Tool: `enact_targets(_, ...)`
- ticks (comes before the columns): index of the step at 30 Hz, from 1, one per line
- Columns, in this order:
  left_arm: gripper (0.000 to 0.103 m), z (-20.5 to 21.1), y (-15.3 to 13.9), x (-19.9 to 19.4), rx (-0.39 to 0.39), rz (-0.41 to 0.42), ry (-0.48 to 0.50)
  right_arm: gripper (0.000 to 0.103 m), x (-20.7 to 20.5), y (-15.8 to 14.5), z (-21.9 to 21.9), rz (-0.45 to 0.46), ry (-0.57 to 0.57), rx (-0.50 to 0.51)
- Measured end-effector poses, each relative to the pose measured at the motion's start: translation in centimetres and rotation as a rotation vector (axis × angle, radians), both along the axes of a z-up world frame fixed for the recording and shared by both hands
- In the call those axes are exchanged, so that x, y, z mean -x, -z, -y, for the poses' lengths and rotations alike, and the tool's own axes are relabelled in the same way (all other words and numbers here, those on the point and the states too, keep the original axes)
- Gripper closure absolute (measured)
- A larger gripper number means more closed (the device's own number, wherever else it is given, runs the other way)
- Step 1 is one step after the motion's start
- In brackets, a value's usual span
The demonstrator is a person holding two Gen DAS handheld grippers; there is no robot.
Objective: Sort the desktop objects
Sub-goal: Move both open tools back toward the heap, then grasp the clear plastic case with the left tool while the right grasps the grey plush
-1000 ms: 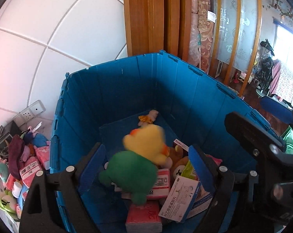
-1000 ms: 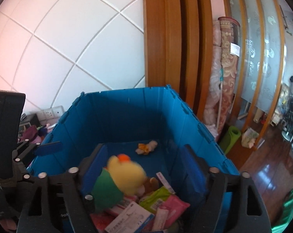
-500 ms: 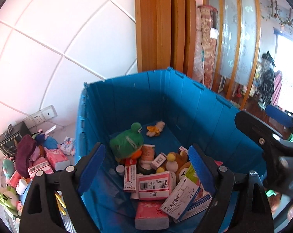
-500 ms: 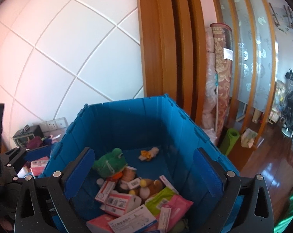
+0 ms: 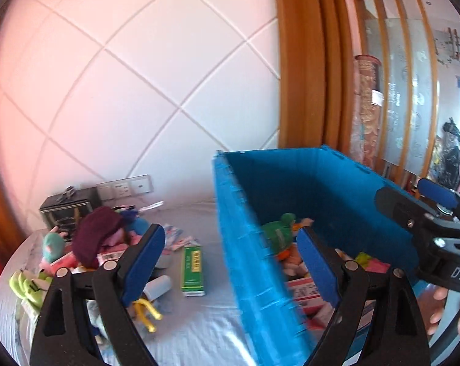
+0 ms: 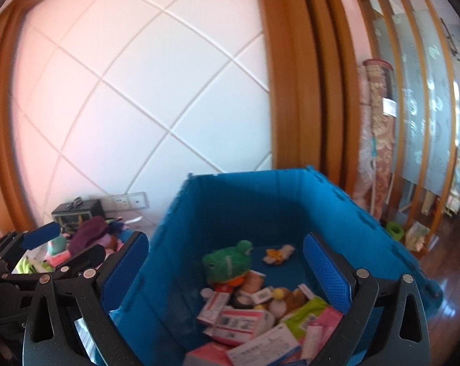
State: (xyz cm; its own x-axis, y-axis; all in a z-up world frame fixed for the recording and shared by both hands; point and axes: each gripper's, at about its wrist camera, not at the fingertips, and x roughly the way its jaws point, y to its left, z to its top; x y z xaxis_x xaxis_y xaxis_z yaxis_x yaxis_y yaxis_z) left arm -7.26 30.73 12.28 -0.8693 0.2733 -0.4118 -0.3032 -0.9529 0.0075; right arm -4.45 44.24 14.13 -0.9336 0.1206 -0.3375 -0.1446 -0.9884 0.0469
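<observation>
Desktop objects, sorted and unsorted. The sorted share lies in the blue crate [image 6: 260, 213]: a green frog plush [image 6: 227, 262] near the middle, a small yellow-and-white toy [image 6: 278, 251] beyond it, and medicine boxes [image 6: 239, 320] heaped at the near end. The unsorted share sits on the counter [image 5: 199, 329] left of the crate: a green box [image 5: 193, 271] lying flat, a maroon plush [image 5: 95, 238] atop a pile of soft toys, and a black case [image 5: 68, 210] by the wall sockets. Left tool [image 5: 230, 262], jaws wide and empty, straddles the crate's left wall. Right tool [image 6: 227, 265], jaws spread fully, nothing between them, hangs over the crate.
</observation>
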Motion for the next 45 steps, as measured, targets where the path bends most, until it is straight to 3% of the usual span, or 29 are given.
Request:
enact_targets(13, 0.014, 18.0, 6.5, 1.1, -0.009, 0.080, -0.226, 0.000, 4.0, 2.2, 14.6, 0.012, -0.247, -0.026)
enact_targets(22, 0.014, 28.0, 16.8, 2.0, 0.033, 0.290, -0.366, 0.000, 8.0, 9.3, 21.9, 0.172, -0.334, -0.052)
enact_targets(27, 0.014, 31.4, 22.8, 1.5, 0.058, 0.409, -0.426, 0.000, 10.1, 14.9, 23.6, 0.307, -0.375, -0.048)
enact_targets(30, 0.014, 32.6, 25.4, 1.7, 0.028, 0.456, -0.451, 0.000, 11.2, 18.0, 24.5, 0.380, -0.396, -0.060)
enact_targets(33, 0.014, 33.0, 26.9, 3.0, 0.006, 0.486, -0.473, 0.000, 12.5, 20.5, 25.6, 0.420, -0.415, -0.078)
enact_targets(39, 0.014, 32.6, 29.1, 6.6, 0.033, 0.547, -0.493, 0.000, 15.7, 24.7, 29.0, 0.517, -0.500, -0.115)
enact_targets(41, 0.018, 32.8, 29.7, 7.9, 0.013, 0.575, -0.496, 0.000, 16.7, 25.8, 30.3, 0.543, -0.524, -0.137)
enact_targets(45, 0.052, 32.6, 30.5, 10.0, -0.001, 0.635, -0.478, 0.000, 18.8, 27.3, 32.4, 0.575, -0.554, -0.166)
